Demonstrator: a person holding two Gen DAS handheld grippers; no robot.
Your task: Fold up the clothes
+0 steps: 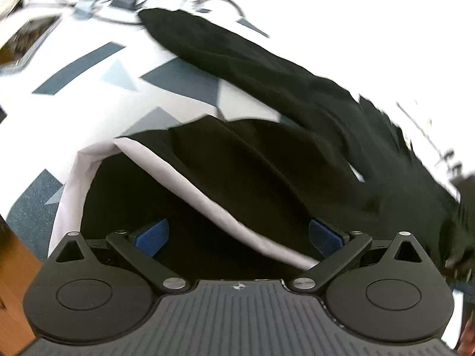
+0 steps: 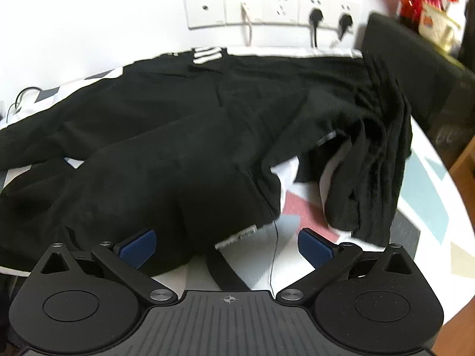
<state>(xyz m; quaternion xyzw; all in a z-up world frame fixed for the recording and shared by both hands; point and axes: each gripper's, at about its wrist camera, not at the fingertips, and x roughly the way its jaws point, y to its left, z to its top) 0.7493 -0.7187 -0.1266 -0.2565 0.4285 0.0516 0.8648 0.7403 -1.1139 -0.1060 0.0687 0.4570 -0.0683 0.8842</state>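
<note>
A black garment (image 2: 178,124) with white stripes lies spread and rumpled over a table with a patterned cloth (image 2: 424,195). Its hem with a white label and a loose thread lies just ahead of my right gripper (image 2: 227,244), which is open with blue pads (image 2: 139,246) wide apart. In the left wrist view a black sleeve or leg (image 1: 267,77) stretches across the cloth (image 1: 89,103). A black fold with a white lining (image 1: 207,195) lies between the spread blue pads of my left gripper (image 1: 239,235), which is open.
Wall sockets (image 2: 267,9) with two plugged cables sit behind the table. A dark chair back (image 2: 415,68) stands at the right. Cables and a small device (image 1: 118,0) and a tablet-like object (image 1: 26,38) lie at the far end of the table.
</note>
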